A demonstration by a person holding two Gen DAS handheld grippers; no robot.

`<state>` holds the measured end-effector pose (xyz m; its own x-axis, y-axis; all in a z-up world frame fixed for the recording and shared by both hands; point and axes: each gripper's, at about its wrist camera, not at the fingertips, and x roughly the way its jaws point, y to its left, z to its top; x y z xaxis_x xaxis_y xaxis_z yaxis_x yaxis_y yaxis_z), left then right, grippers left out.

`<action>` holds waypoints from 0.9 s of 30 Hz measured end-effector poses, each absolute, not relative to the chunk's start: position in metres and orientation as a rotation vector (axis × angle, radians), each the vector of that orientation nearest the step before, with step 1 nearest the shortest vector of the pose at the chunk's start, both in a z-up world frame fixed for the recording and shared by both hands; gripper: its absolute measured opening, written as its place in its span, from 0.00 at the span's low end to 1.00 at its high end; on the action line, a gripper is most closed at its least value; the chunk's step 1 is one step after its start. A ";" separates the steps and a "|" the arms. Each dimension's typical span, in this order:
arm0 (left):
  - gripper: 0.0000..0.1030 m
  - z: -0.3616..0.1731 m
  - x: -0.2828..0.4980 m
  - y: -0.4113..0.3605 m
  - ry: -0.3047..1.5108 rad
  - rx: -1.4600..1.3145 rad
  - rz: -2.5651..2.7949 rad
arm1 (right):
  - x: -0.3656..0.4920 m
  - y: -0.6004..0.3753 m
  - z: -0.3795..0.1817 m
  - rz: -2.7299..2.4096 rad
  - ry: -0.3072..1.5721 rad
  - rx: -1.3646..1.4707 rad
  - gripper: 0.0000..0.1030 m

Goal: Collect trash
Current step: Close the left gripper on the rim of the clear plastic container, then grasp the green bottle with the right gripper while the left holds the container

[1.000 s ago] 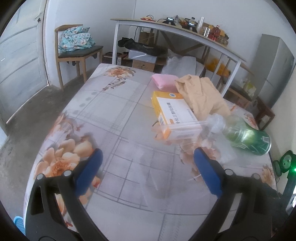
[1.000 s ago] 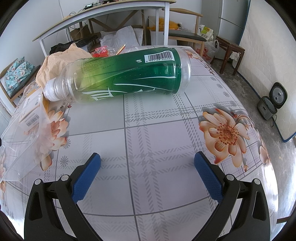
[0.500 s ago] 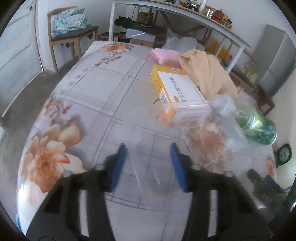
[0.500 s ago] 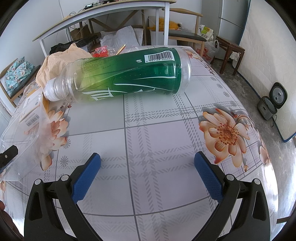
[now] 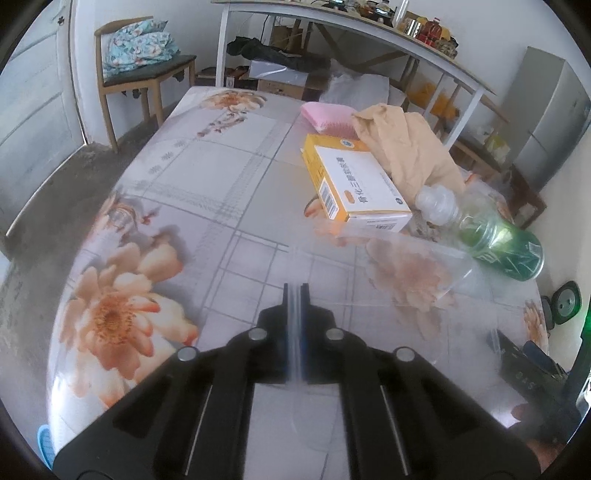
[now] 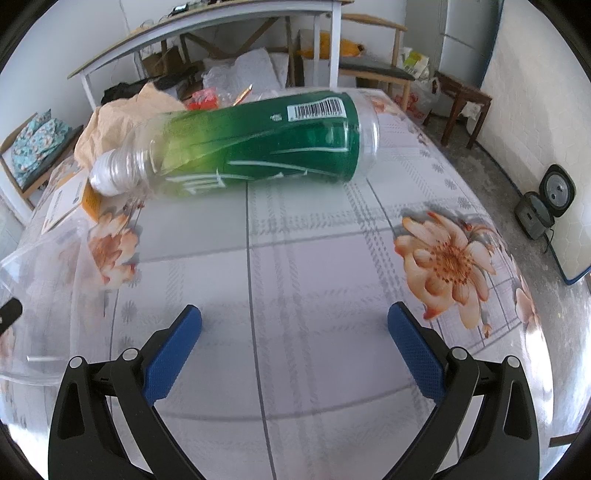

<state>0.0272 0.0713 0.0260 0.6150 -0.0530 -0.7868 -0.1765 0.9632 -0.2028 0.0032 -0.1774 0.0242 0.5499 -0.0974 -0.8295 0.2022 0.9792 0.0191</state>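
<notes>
My left gripper (image 5: 294, 291) is shut on the edge of a clear plastic bag (image 5: 402, 273) that spreads over the flowered table to the right. The bag also shows at the left of the right wrist view (image 6: 48, 295). A green plastic bottle (image 6: 258, 147) lies on its side ahead of my right gripper (image 6: 295, 332), which is open and empty above the table. The bottle shows at the right in the left wrist view (image 5: 495, 240). A yellow and white box (image 5: 354, 184) and crumpled tan paper (image 5: 406, 147) lie beyond the bag.
A pink sponge (image 5: 327, 114) lies at the table's far side. A wooden chair with a cushion (image 5: 144, 62) stands at the far left. A white shelf frame (image 5: 369, 33) stands behind the table. A rice cooker (image 6: 554, 199) sits on the floor at the right.
My left gripper has closed from wide open onto the clear bag's edge. The right gripper has moved slightly nearer the bottle and stays open.
</notes>
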 end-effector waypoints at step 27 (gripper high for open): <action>0.02 0.010 0.029 0.078 0.986 -0.330 -0.004 | 0.134 -0.161 0.074 0.473 1.086 -0.542 0.88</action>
<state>0.0287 0.0779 0.0095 0.5564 -0.1520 -0.8169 -0.1447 0.9503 -0.2755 0.1342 -0.1614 0.0740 0.3924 0.0952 -0.9148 -0.6048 0.7761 -0.1787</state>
